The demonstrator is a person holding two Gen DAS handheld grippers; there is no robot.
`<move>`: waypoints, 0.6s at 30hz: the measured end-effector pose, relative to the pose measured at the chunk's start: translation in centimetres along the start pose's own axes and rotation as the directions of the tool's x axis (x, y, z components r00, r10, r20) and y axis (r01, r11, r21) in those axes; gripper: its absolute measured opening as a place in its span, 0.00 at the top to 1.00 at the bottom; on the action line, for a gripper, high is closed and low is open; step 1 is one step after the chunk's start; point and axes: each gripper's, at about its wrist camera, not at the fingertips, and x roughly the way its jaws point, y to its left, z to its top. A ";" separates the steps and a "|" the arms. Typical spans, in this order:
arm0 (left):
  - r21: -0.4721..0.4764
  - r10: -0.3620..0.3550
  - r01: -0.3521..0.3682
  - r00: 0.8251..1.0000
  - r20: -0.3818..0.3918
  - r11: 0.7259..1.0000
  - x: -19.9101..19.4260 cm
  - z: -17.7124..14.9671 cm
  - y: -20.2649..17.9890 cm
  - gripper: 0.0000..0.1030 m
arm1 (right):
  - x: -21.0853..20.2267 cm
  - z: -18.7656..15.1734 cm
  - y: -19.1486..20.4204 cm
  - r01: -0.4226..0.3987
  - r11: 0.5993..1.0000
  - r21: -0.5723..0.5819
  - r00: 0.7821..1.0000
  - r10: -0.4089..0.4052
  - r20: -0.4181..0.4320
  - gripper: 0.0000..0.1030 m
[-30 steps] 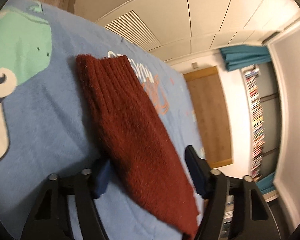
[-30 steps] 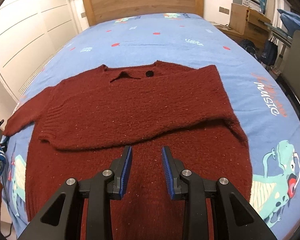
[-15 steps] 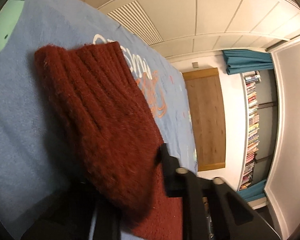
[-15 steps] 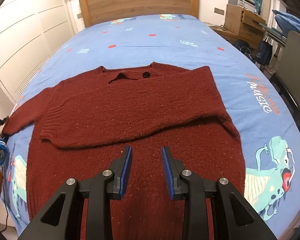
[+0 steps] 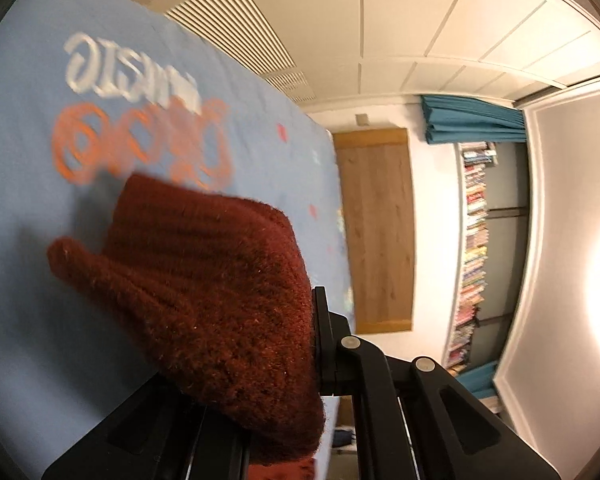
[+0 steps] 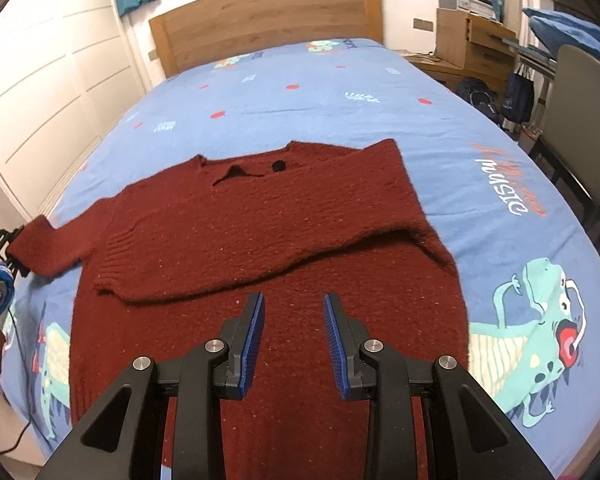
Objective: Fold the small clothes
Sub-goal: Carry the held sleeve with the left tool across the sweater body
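Left hand-held gripper (image 5: pixel 260 360): clenched on the ribbed cuff of the sweater's sleeve (image 5: pixel 204 292); knit bunches up between the fingers and hides the near one. Cuff is lifted off the bed cover (image 5: pixel 28 320), with orange and white lettering (image 5: pixel 140 120) on the cover just behind it.

Right hand-held gripper (image 6: pixel 294 340): released, blue-padded fingers (image 6: pixel 254 340) apart, holding nothing, poised over the lower body of the sweater (image 6: pixel 260 248).

Sweater: dark red knit, lying flat on the blue bed cover (image 6: pixel 340 112), neckline toward the wooden headboard (image 6: pixel 268 16). One sleeve is folded across the chest; the other extends to the bed's edge, where the left hand-held gripper (image 6: pixel 4 244) holds its cuff.

Surroundings: white wardrobe doors (image 6: pixel 40 92), chair (image 6: pixel 580 128).
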 end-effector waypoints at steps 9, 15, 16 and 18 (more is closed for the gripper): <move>0.026 -0.086 0.090 0.987 -0.135 0.996 4.6 -7.4 -7.3 0.96 | -2.9 -1.2 -4.3 -0.013 0.997 0.076 0.999 0.010 0.042 0.69; 0.054 -0.119 0.135 0.963 -0.241 0.989 7.3 -13.3 -11.0 0.96 | -4.7 -2.0 -7.5 -0.016 0.992 0.124 0.998 0.008 0.067 0.69; 0.061 -0.121 0.141 0.958 -0.262 0.988 7.8 -14.6 -11.6 0.96 | -5.0 -2.2 -8.1 -0.013 0.992 0.128 0.997 0.004 0.071 0.69; 0.070 -0.124 0.151 0.947 -0.295 0.986 8.6 -16.6 -12.6 0.96 | -5.4 -2.5 -9.1 -0.013 0.990 0.141 0.997 0.002 0.078 0.69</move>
